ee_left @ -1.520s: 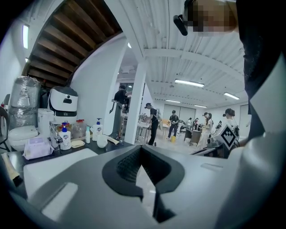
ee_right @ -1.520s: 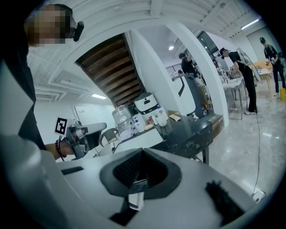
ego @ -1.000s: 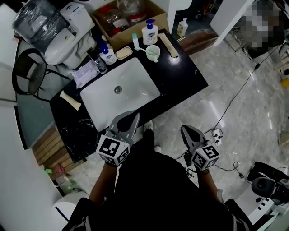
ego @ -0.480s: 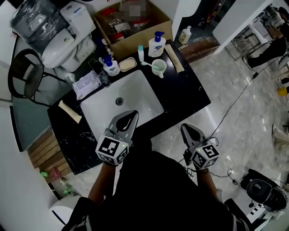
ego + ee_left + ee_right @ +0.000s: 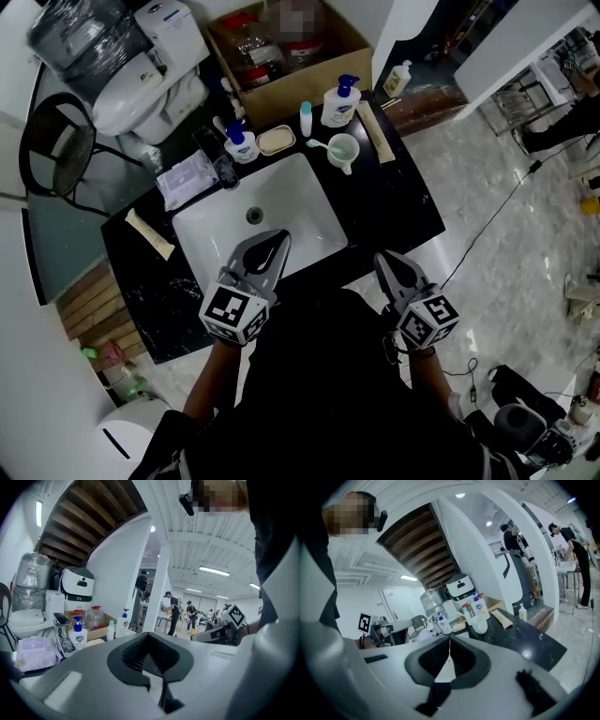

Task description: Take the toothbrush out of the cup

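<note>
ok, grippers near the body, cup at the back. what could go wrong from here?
The cup stands close by the pump bottle and a wooden piece: a reach may knock them.
The toothbrush leans out sideways; pulling along it could tip the cup.
The right gripper is shut; it must open first.

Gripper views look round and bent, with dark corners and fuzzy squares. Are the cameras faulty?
No. Both gripper views: wide-angle lenses bow straight lines and darken the corners. Right gripper view: a light glares off the black counter. Head view: sharp, evenly lit. The mosaic squares were laid on afterwards to hide faces.
</note>
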`<act>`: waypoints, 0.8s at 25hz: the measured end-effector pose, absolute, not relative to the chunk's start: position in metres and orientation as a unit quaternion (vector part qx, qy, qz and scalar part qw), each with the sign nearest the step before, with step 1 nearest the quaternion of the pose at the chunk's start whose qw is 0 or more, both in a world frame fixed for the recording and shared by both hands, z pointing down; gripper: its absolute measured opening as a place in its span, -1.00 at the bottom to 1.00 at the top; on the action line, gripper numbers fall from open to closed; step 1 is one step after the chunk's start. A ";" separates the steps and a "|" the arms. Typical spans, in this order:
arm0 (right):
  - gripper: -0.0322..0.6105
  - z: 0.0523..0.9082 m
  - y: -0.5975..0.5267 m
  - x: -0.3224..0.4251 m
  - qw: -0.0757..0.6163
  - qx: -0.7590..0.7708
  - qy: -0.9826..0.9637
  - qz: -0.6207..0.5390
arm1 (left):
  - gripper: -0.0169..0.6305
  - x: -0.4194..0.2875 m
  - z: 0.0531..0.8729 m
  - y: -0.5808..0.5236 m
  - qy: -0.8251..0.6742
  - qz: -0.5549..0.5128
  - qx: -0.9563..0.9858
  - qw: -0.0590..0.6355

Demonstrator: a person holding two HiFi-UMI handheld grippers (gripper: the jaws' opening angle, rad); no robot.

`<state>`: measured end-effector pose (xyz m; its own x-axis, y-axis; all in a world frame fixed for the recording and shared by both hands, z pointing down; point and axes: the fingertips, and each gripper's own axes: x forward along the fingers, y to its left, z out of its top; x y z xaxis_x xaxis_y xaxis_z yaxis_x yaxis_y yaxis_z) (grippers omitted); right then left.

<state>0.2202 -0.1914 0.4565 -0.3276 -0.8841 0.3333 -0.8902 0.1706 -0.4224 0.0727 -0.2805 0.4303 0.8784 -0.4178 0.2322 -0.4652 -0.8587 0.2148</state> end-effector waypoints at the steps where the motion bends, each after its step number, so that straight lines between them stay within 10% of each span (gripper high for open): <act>1: -0.86 0.456 -0.196 0.222 0.009 0.578 -0.767 0.278 | -0.92 0.073 0.430 -0.282 -0.234 0.089 0.959 0.133; 20: -0.86 0.460 -0.272 0.252 0.064 0.492 -0.836 0.233 | -0.92 0.109 0.428 -0.296 -0.294 0.103 0.942 0.125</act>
<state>0.2521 -0.2718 0.4602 -0.5071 -0.7935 0.3365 -0.8531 0.4064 -0.3272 0.1089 -0.2964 0.4283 0.8055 -0.5286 0.2681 -0.5802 -0.7954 0.1752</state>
